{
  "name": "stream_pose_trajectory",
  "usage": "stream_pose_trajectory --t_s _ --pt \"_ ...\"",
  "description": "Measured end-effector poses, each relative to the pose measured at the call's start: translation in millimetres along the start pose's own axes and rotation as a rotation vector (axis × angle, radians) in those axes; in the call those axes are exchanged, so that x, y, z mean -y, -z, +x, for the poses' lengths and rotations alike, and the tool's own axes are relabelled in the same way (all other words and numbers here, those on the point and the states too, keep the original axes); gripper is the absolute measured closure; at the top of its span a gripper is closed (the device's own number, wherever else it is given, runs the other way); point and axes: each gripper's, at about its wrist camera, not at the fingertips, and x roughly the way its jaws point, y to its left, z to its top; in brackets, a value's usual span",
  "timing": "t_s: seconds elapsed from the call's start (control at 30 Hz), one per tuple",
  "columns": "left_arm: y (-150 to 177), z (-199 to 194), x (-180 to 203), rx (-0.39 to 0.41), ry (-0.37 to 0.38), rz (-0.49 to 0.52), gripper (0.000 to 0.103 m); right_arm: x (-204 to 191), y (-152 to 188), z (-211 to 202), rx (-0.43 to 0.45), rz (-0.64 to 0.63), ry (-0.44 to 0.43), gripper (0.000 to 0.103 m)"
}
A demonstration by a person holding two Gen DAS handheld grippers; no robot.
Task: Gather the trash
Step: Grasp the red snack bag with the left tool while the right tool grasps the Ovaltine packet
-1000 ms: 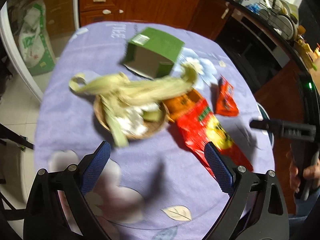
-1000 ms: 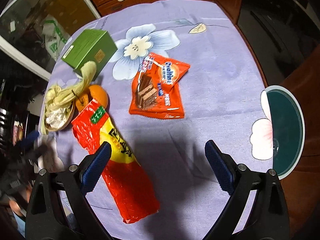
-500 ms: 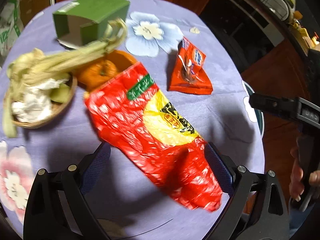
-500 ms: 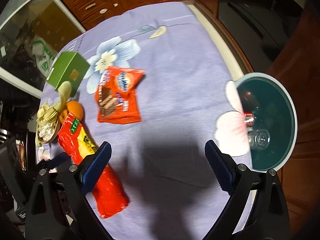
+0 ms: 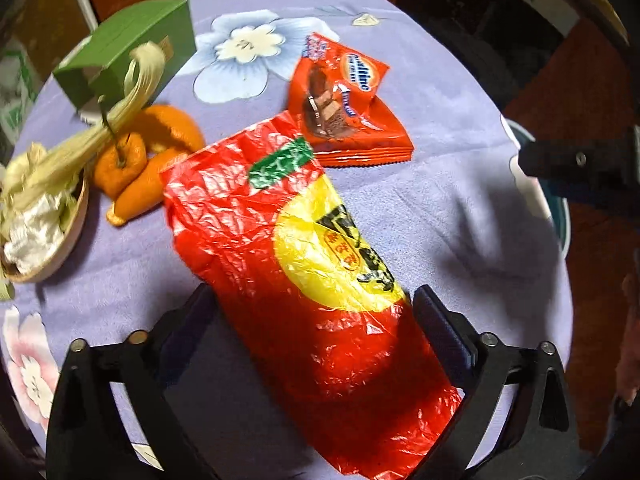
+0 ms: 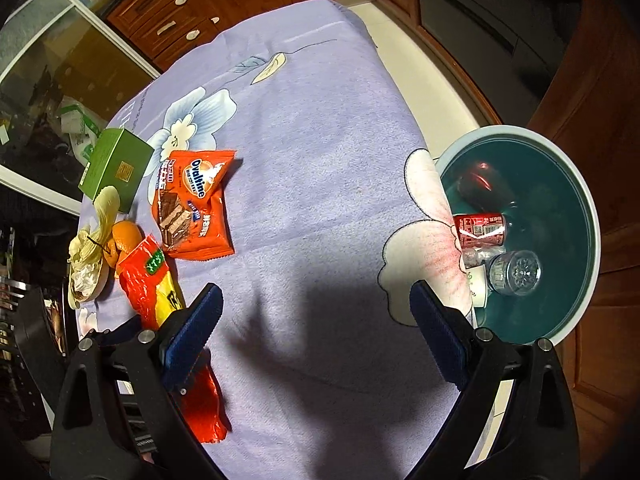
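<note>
A large crinkled red and yellow snack bag (image 5: 304, 256) lies on the purple flowered tablecloth (image 5: 440, 92). My left gripper (image 5: 314, 320) is open, its fingers astride the bag's lower half. The bag also shows in the right wrist view (image 6: 154, 284). An orange Ovaltine wrapper (image 5: 344, 104) lies just beyond it, also seen in the right wrist view (image 6: 194, 204). My right gripper (image 6: 316, 316) is open and empty over bare cloth. A teal bin (image 6: 560, 216) beside the table's right edge holds a red can (image 6: 478, 230) and a clear bottle (image 6: 514, 272).
Orange peel (image 5: 148, 160), a wooden bowl (image 5: 44, 232) with corn husks and tissue, and a green box (image 5: 124, 56) sit at the left. Wooden cabinets (image 6: 192, 12) stand beyond the table. The table's right edge drops to the floor by the bin.
My left gripper has moved right and closer, from the bowl to straddling the red bag. My right gripper has pulled back and swung right, bringing the bin fully into view.
</note>
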Motion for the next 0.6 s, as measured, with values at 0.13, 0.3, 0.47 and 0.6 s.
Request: stream_pose_trajectory --t_s 0.13,0.3,0.47,0.6 --pt "-4 -6 -5 0.031 -0.036 0.016 0.067 2 -1 5 -0.007 0.013 -0.007 0.013" --pt "-8 -10 -27 0.028 0.009 -0.013 0.097 -10 -6 9 -0.008 -0.009 -0.016 0.013" --pt "-6 -27 -50 0.061 0.026 -0.028 0.097 -36 -21 14 0.008 -0.059 -0.035 0.013" --pt "-7 -38 -75 0.081 0.047 -0.076 0.099 -61 -38 27 0.009 -0.098 -0.053 0.013"
